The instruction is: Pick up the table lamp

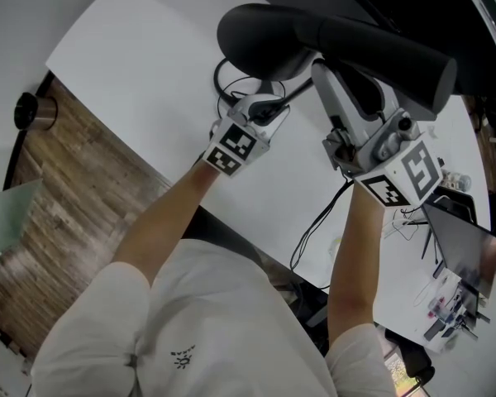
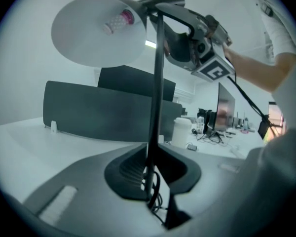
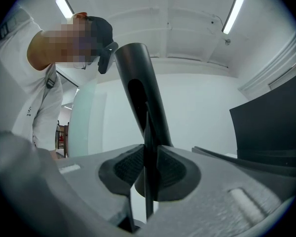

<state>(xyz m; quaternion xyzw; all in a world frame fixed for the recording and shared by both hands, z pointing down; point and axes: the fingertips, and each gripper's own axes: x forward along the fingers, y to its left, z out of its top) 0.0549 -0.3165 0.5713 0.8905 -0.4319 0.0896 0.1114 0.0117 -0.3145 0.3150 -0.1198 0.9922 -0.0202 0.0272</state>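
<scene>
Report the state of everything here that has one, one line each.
table lamp: held by both grippers.
lamp bulb: appears unlit.
left gripper: shut on the lamp's thin stem, low down.
right gripper: shut on the lamp near the top of the stem, by the shade.
black cable: slack, running to the edge of the table.
</scene>
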